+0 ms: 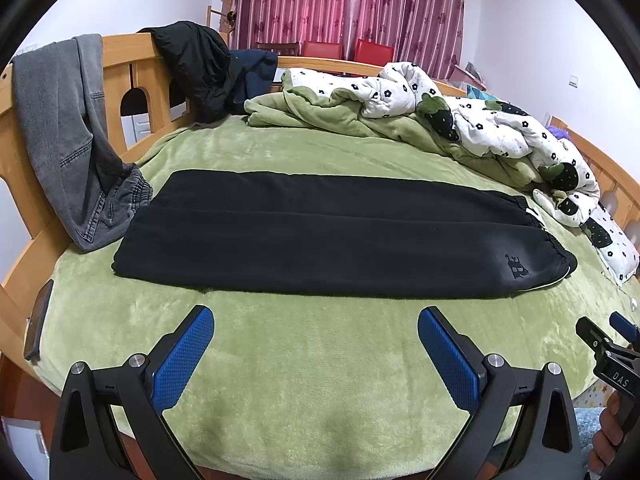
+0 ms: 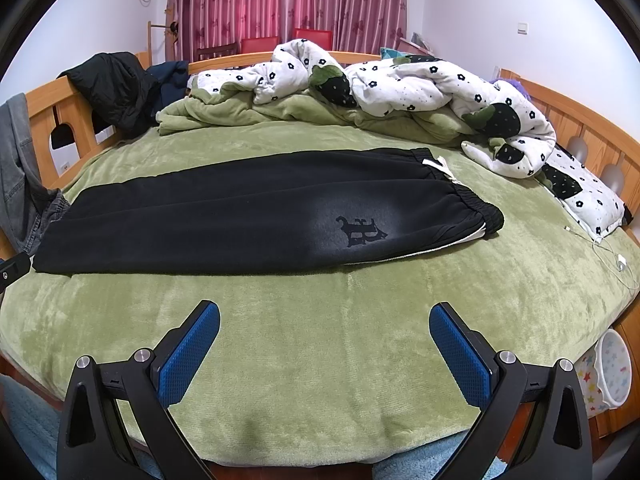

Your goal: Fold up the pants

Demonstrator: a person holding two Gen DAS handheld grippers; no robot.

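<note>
Looking along the left gripper (image 1: 316,344), its jaws stood wide apart and empty above the bed's (image 1: 280,380) near edge, short of the black pants (image 1: 320,236), which lay flat lengthwise across the middle, hems toward the left rail. Pinching only the top layer would likely skew the fold. From the right wrist, the right gripper (image 2: 324,344) hovered equally spread and empty, waistband (image 2: 452,196) lying toward the bed's right side.
</note>
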